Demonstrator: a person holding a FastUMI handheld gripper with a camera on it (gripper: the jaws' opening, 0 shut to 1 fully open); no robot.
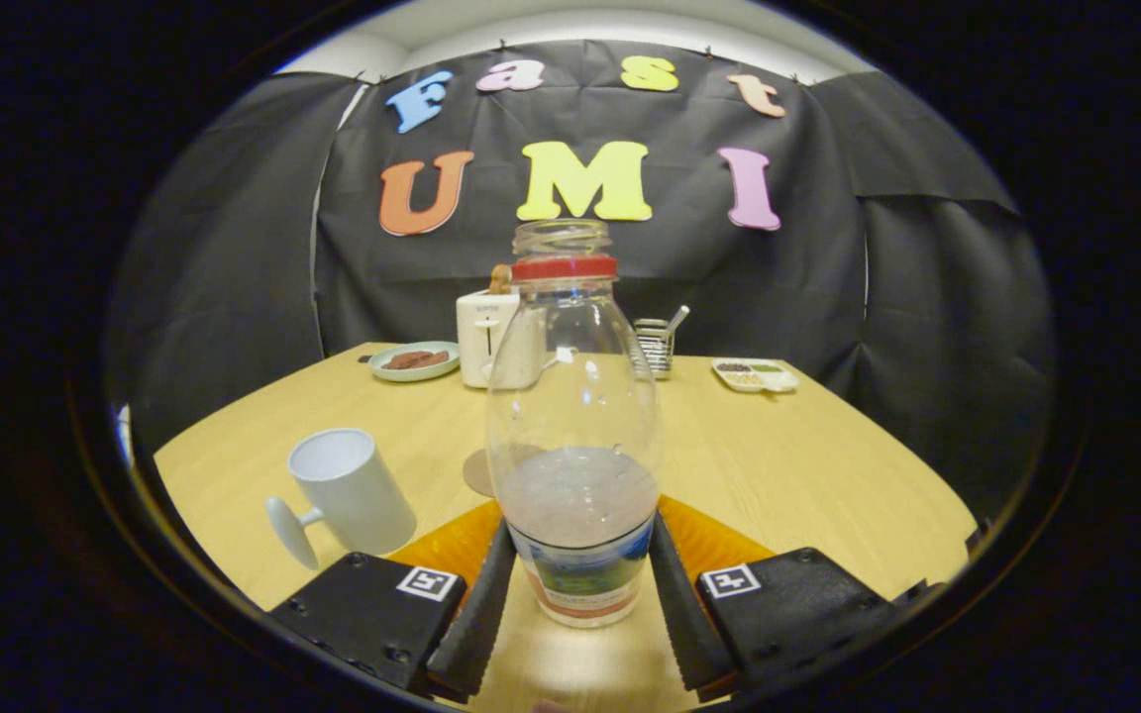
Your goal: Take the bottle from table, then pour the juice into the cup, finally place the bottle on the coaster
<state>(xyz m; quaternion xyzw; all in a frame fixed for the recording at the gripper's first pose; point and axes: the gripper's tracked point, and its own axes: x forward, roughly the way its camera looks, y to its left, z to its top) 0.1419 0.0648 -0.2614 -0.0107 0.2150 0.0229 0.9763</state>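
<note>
1. The bottle (573, 436) stands upright between the gripper's (572, 584) two fingers, its long axis vertical and its open mouth pointing straight up.
2. The bottle is clear plastic with a rounded, egg-like body, a red ring below the threaded neck and no cap on. A pale, cloudy juice fills roughly its lower third, and a coloured label wraps the base.
3. The fingers lie against the bottle's lower sides, one on each flank at label height, so the gripper is closed on it.
4. The bottle's base appears to be at or just above the table (788, 465); contact cannot be told.
5. A white cup (348, 490) sits left of the bottle, tilted in this view, with its handle toward the near side.
6. The round coaster (479, 473) lies flat just behind the bottle, partly hidden by it.
7. Beyond them, near the wall, stand a toaster (487, 339), a plate (415, 361) with food, a small rack (656, 345) and a tray (755, 374).
</note>
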